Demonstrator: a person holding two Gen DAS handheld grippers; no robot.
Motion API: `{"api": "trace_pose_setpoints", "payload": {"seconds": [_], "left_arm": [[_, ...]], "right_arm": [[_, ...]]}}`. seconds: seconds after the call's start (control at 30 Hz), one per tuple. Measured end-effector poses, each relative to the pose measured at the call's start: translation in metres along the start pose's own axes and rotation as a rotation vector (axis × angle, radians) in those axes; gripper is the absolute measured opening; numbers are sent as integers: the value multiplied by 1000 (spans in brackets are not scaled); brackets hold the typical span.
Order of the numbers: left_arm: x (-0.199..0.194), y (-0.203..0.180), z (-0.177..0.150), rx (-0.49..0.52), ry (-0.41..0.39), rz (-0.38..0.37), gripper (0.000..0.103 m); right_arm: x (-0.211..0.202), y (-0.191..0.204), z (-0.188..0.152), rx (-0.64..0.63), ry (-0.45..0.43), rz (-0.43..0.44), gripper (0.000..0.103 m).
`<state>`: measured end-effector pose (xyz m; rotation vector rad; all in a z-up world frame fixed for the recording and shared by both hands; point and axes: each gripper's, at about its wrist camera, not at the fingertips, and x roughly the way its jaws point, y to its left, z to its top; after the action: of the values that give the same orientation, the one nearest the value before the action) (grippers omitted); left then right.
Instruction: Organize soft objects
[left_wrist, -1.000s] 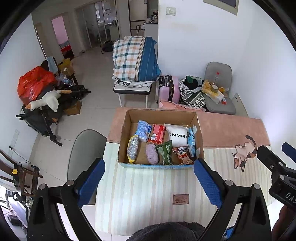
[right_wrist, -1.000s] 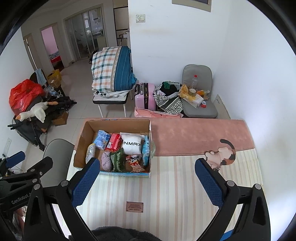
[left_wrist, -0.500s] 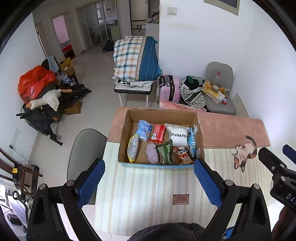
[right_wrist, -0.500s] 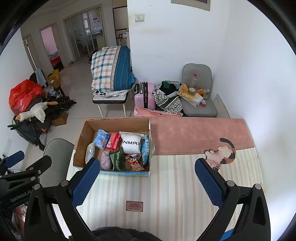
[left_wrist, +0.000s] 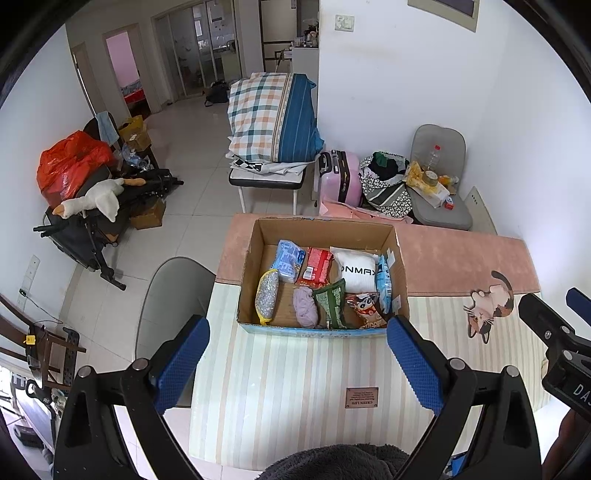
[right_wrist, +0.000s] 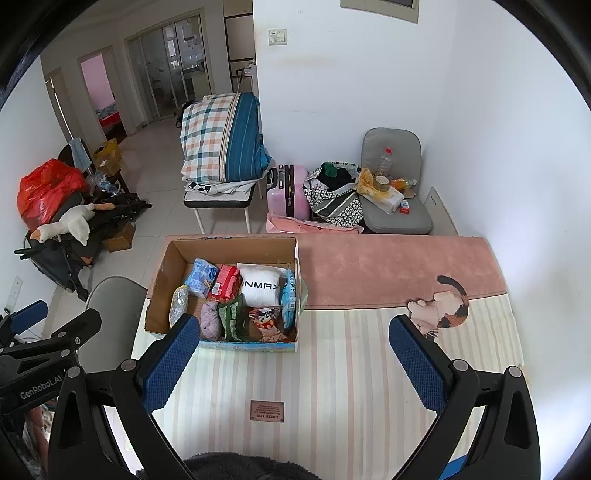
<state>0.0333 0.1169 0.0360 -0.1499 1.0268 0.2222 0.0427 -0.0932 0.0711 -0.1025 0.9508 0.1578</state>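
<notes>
A cardboard box (left_wrist: 321, 230) stands on the striped table mat (left_wrist: 295, 391) and also shows in the right wrist view (right_wrist: 229, 244). It holds several soft packs: a white pillow pack (left_wrist: 356, 273), a red pack (left_wrist: 318, 263), a blue pack (left_wrist: 287, 255), a purple cloth (left_wrist: 305, 310), a green pack (left_wrist: 332, 301) and a glittery pouch (left_wrist: 266, 297). My left gripper (left_wrist: 297, 363) is open and empty, held above the mat in front of the box. My right gripper (right_wrist: 293, 360) is open and empty, to the right of the box.
A pink cloth (right_wrist: 388, 266) covers the table's far part. A cat-shaped mat (right_wrist: 441, 306) lies at the right. A grey chair (left_wrist: 173, 295) stands at the table's left. A bench with folded bedding (left_wrist: 273, 118), a pink suitcase (left_wrist: 340, 177) and a cluttered chair (left_wrist: 439, 192) stand beyond.
Both grippers have barely shifted; the views are almost the same. Nothing was taken hold of or let go.
</notes>
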Motion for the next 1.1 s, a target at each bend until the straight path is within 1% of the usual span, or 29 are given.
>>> {"api": "trace_pose_setpoints", "payload": {"seconds": [0.37,1.1], "left_arm": [[0,-1,-2,-2,1,0,98],[-1,0,3,6,-2,0,98]], "right_arm": [[0,0,0,-1,1,-2,103],[-1,-3,0,1,-1,-1,103]]}}
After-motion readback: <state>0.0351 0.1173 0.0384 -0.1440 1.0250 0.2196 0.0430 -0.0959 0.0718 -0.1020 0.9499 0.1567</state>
